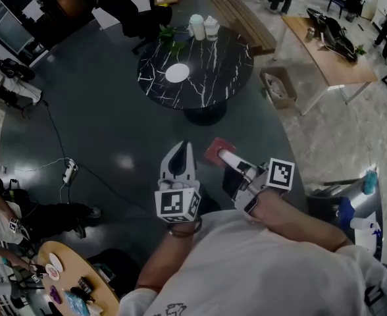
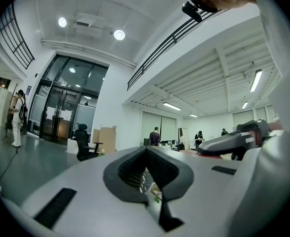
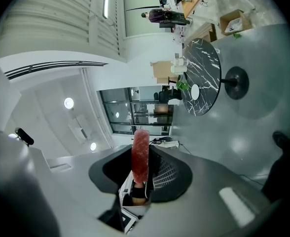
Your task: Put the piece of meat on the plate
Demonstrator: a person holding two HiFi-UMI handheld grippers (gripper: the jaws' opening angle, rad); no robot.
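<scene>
A flat red piece of meat (image 1: 215, 150) sticks out of my right gripper (image 1: 224, 157), which is shut on it. In the right gripper view the meat (image 3: 140, 152) stands on edge between the jaws of that gripper (image 3: 139, 179). My left gripper (image 1: 180, 151) is beside it, shut and with nothing in it; in its own view the left gripper (image 2: 147, 174) has its dark pads together. Both are held over the dark floor, well short of the round black marble table (image 1: 213, 78). A white plate (image 1: 177, 73) lies on the table, and the plate (image 3: 195, 91) shows small in the right gripper view.
Two white containers (image 1: 204, 27) and a small green plant (image 1: 169, 35) stand at the table's far edge. A wooden bench (image 1: 243, 18), a cardboard box (image 1: 279, 87) and a wooden table (image 1: 335, 61) lie beyond to the right. A cable with a power strip (image 1: 68, 171) runs on the left.
</scene>
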